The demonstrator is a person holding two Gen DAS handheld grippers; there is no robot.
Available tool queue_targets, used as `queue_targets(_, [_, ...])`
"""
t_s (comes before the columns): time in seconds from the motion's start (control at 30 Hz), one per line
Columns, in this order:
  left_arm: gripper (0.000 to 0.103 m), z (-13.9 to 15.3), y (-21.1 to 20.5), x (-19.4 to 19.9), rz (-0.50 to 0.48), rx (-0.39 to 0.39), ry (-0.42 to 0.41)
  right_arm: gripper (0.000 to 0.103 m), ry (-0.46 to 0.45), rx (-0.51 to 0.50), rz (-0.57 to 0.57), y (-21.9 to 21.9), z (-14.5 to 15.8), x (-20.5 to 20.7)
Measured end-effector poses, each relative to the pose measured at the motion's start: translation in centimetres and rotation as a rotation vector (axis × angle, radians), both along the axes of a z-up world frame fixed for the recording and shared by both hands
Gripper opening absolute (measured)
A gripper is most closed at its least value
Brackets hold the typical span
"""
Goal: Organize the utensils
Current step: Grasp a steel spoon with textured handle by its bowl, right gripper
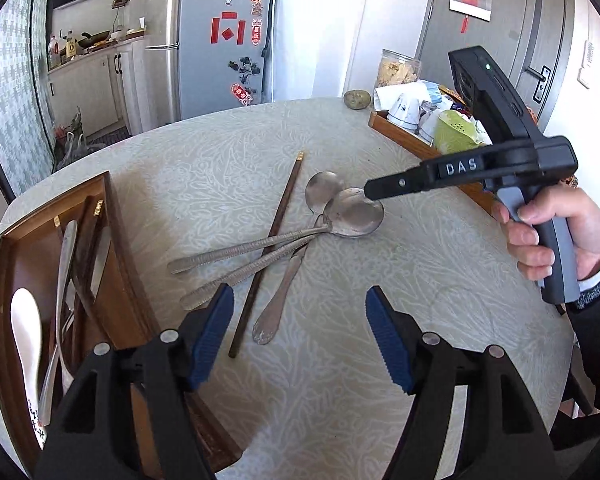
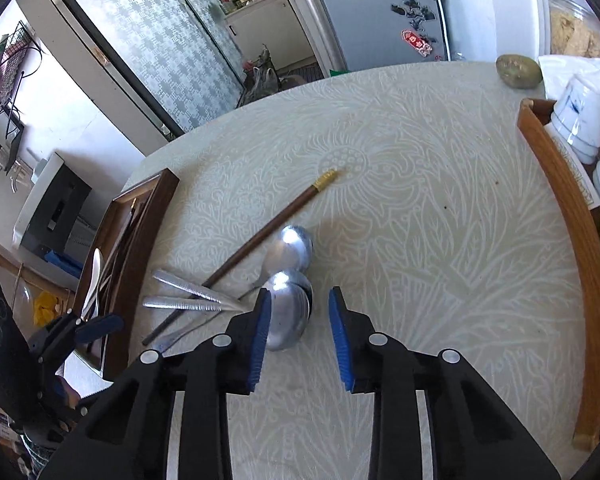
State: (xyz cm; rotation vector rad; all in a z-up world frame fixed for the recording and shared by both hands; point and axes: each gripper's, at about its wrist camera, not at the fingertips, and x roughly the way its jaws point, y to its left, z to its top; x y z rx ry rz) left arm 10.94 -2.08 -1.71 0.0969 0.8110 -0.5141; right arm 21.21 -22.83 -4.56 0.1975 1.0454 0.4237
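Two steel spoons (image 1: 352,212) (image 2: 290,308), a steel knife (image 1: 278,304) and a brown chopstick (image 1: 272,236) (image 2: 260,236) lie crossed on the table's middle. A dark wooden utensil tray (image 1: 120,240) (image 2: 140,240) at the left holds a white spoon (image 1: 26,336), chopsticks and steel cutlery. My left gripper (image 1: 300,340) is open and empty, hovering near the handles. My right gripper (image 2: 300,340) is open, its jaws low over the nearer spoon's bowl; it shows from the side in the left wrist view (image 1: 374,192).
A lighter wooden tray (image 1: 412,140) (image 2: 572,216) at the right holds white cups (image 2: 580,120) and a green strainer (image 1: 456,132). A kiwi (image 1: 356,99) (image 2: 518,71) and a food jar (image 1: 400,68) stand at the table's far edge. A fridge (image 1: 212,40) stands behind.
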Motion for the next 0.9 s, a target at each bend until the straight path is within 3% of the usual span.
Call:
queue_targets(0.13, [0.071, 0.0, -0.2, 0.1, -0.002, 0.004, 0.007, 0.025, 0.043, 0.034, 0.012, 0.3, -1.4, -0.7])
queue_targets(0.23, [0.071, -0.3, -0.7, 0.2, -0.005, 0.011, 0.009, 0.012, 0.035, 0.025, 0.005, 0.8, -1.7, -0.9])
queue_targets(0.37, [0.071, -0.2, -0.7, 0.2, -0.003, 0.03, 0.003, 0.008, 0.031, 0.031, 0.013, 0.8, -1.7, -1.1])
queue_targets(0.9, [0.071, -1.3, -4.0, 2.0, -0.054, 0.064, 0.01, 0.002, -0.018, 0.107, 0.096, -4.9, 2.6, -3.3])
